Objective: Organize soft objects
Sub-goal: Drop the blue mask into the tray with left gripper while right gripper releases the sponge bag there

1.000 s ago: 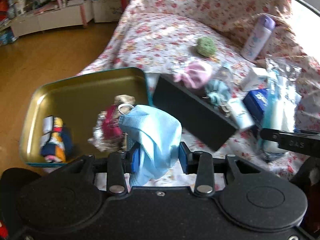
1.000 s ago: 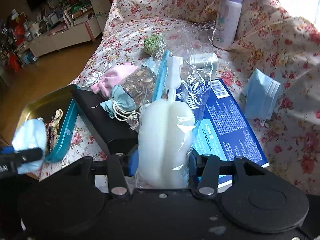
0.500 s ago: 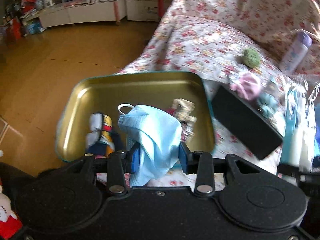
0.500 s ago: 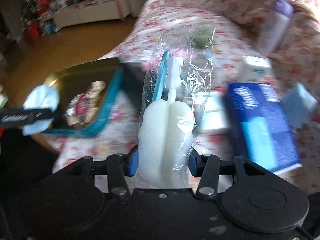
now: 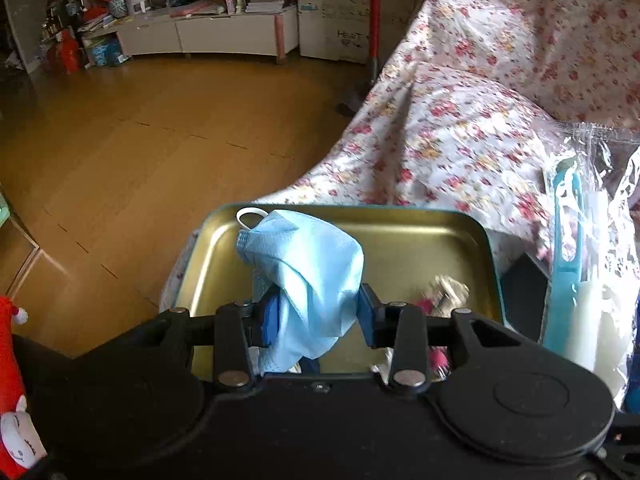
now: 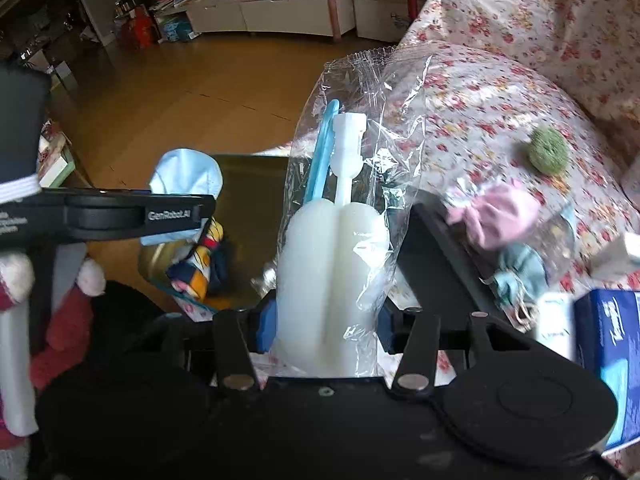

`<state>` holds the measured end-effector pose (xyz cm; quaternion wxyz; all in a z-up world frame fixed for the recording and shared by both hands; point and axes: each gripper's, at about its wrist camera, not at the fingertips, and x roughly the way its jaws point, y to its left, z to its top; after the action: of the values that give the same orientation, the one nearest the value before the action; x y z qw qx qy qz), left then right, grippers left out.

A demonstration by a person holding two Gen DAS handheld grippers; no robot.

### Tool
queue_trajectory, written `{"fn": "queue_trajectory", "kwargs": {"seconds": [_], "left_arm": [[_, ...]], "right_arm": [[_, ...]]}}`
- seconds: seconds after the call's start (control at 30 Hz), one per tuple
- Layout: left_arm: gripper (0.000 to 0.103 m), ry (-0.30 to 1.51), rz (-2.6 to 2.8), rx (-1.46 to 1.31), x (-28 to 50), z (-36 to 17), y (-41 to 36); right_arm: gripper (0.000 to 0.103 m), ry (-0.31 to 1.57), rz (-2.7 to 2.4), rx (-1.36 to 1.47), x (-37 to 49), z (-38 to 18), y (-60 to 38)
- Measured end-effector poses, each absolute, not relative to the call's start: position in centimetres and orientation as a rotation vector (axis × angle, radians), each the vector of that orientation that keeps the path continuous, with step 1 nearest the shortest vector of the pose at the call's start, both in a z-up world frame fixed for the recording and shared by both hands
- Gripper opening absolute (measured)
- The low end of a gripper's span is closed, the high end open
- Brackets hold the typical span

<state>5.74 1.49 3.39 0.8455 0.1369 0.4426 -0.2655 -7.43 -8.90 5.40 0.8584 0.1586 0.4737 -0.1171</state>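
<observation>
Two grippers are each clamping one soft item. Left gripper (image 5: 318, 314) is pinching a blue mask (image 5: 306, 276), its jaws closed on the bunched fabric; the mask is hanging over the tin (image 5: 400, 220), with its white ear loop (image 5: 250, 216) sticking up at the top. Right gripper (image 6: 326, 326) is squeezing a white sponge brush (image 6: 334, 276) sealed in a clear bag (image 6: 360, 92), jaws pressed against both sides of the sponge head; a blue handle (image 6: 322, 152) is lying in the bag beside the white stem.

Inside the gold tin, a folded multicoloured cloth (image 6: 202, 268) is lying near the left wall, and a crinkly red-and-silver item (image 5: 438, 300) is sitting toward the right, blurred.

Just beside the tin, on the floral cover (image 5: 440, 132), a black box (image 6: 440, 264) is lying. Pink pouch (image 6: 500, 216) and grey-blue pouch (image 6: 520, 268) are resting against its far edge. Blue carton (image 6: 612, 360) is showing at the right edge. Green scrubber (image 6: 548, 150) is sitting farther back on the cover.

Beyond, a wood floor (image 5: 140, 132) is stretching to a cluttered low white cabinet (image 5: 208, 32).
</observation>
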Motion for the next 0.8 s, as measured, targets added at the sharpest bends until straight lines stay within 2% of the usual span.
{"fn": "queue_trajectory", "kwargs": {"seconds": [0.33, 0.43, 0.5, 0.8], "left_arm": [[0.041, 0.948, -0.509, 0.293, 9.5, 1.9, 0.3], [0.052, 0.954, -0.491, 0.289, 9.9, 1.1, 0.3], [0.064, 0.955, -0.486, 0.293, 10.0, 0.6, 0.4], [0.073, 0.958, -0.419, 0.264, 10.9, 0.3, 1.9]], "right_arm": [[0.048, 1.027, -0.237, 0.355, -4.5, 3.9, -9.6], [0.048, 1.038, -0.230, 0.359, -3.7, 3.5, -9.6], [0.048, 1.047, -0.227, 0.358, -3.3, 3.1, -9.5], [0.049, 1.048, -0.194, 0.344, -1.2, 2.8, -8.7]]}}
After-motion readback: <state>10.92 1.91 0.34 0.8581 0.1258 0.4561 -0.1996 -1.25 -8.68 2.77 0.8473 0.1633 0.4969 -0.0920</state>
